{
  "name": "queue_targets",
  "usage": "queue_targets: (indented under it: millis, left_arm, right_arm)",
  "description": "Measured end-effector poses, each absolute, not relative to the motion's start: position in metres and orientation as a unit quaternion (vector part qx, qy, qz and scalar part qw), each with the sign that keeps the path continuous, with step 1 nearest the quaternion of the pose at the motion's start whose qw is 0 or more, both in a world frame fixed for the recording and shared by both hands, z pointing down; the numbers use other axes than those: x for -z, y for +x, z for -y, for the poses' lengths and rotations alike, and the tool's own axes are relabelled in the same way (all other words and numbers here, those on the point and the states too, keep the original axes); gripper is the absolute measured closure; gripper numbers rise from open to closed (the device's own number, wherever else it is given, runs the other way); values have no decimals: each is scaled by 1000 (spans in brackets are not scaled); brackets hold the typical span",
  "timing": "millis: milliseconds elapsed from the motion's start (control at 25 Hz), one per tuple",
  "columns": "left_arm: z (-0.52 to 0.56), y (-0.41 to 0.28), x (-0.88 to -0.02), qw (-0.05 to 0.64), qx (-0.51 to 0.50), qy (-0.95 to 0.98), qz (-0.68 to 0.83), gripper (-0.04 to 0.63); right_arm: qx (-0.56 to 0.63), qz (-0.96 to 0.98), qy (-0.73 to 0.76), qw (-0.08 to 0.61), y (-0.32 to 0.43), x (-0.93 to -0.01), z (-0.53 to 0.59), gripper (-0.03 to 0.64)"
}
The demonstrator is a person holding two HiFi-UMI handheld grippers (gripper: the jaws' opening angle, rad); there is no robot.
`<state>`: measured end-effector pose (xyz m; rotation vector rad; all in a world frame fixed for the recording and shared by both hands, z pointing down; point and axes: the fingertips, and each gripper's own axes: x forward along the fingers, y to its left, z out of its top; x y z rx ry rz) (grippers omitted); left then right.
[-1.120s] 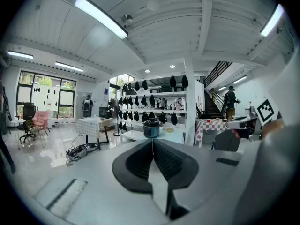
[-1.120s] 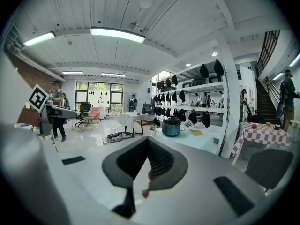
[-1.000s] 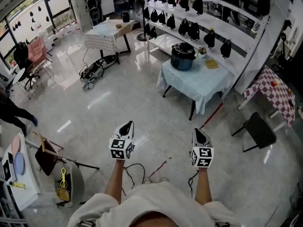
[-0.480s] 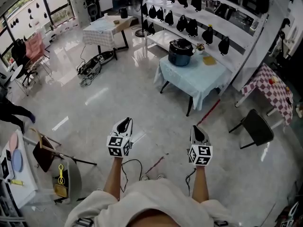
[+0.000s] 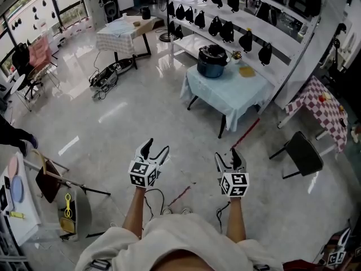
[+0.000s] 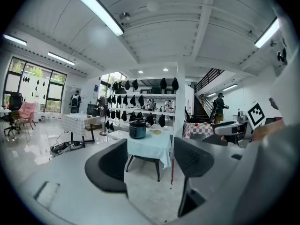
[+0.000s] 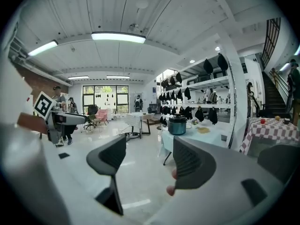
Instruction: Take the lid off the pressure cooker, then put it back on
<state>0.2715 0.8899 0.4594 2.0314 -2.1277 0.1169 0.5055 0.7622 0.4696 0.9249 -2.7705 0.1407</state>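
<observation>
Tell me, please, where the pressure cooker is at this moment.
In the head view the pressure cooker stands upper centre, at the far left corner of the pale blue table.

A large open lab or test hall: glossy pale floor (image 5: 113, 112), long white shelves (image 5: 285, 45) with rows of identical black devices (image 5: 227, 31), several cloth-covered surfaces (image 5: 237, 92), ceiling strip lights (image 6: 99, 11), a staircase (image 7: 277, 90).
</observation>
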Motion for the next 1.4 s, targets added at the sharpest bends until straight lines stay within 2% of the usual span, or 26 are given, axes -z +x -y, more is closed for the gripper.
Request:
queue_targets:
  millis: [360,640,920,1400]
  left_arm:
    - [-867,271,-475,109,-41,672,732,302]
    - [-815,236,-493,120,-44,669,732,302]
    - [-720,161,-503,116,-37,678,725,302]
    - [-558,2,-464,90,-46,695,712,302]
  right_arm:
    - [-50,943,306,120,499,-485,-730,327]
    - [-55,943,304,125,464,-500,-673,327]
    - [-50,939,317,127,394,-506,-585,327]
    - [-34,939,324,114,229,-472,-434,327]
